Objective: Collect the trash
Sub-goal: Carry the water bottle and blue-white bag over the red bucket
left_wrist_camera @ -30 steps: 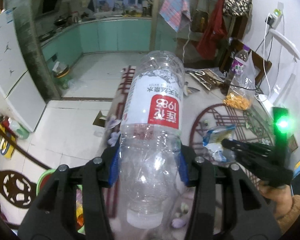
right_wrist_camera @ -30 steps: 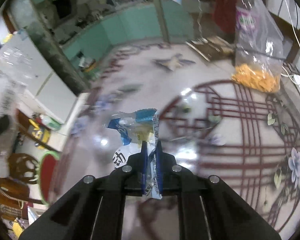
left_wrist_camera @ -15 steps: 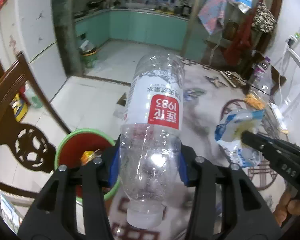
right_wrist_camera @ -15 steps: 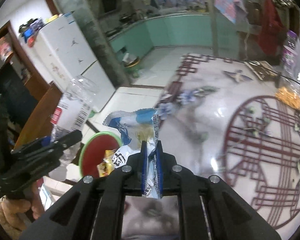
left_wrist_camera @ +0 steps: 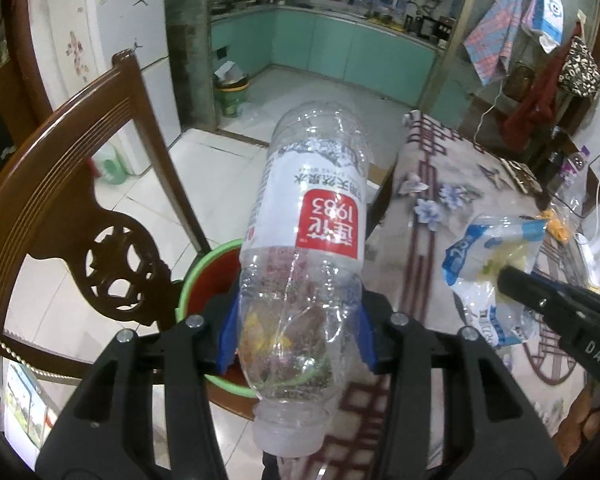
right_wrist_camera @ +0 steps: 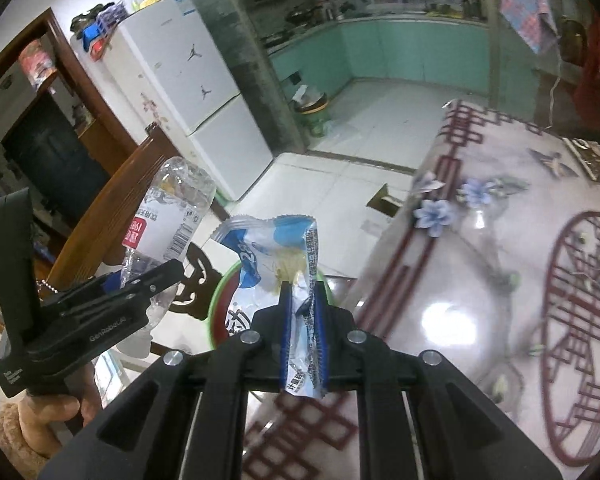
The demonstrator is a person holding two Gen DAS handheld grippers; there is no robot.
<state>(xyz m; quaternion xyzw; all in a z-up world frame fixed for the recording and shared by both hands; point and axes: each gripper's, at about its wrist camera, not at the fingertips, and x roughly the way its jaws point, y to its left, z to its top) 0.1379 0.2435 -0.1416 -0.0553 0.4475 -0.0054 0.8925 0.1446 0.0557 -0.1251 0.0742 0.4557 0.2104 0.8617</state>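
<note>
Left gripper [left_wrist_camera: 296,328] pinches an empty plastic water bottle [left_wrist_camera: 306,248], cap end nearest the camera, above the green-rimmed red bin [left_wrist_camera: 188,284] beside the surface [left_wrist_camera: 432,264]. Right gripper [right_wrist_camera: 303,312] is pressed onto a blue-and-white snack wrapper [right_wrist_camera: 278,264], just right of the bottle.

bin [left_wrist_camera: 188,280] mouth open | chair [left_wrist_camera: 56,184] crowds left — table [right_wrist_camera: 480,280] edge likely right

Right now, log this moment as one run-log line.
left gripper: shut on plastic bottle | right gripper: shut on snack wrapper | both above bin beside table | nothing released yet
</note>
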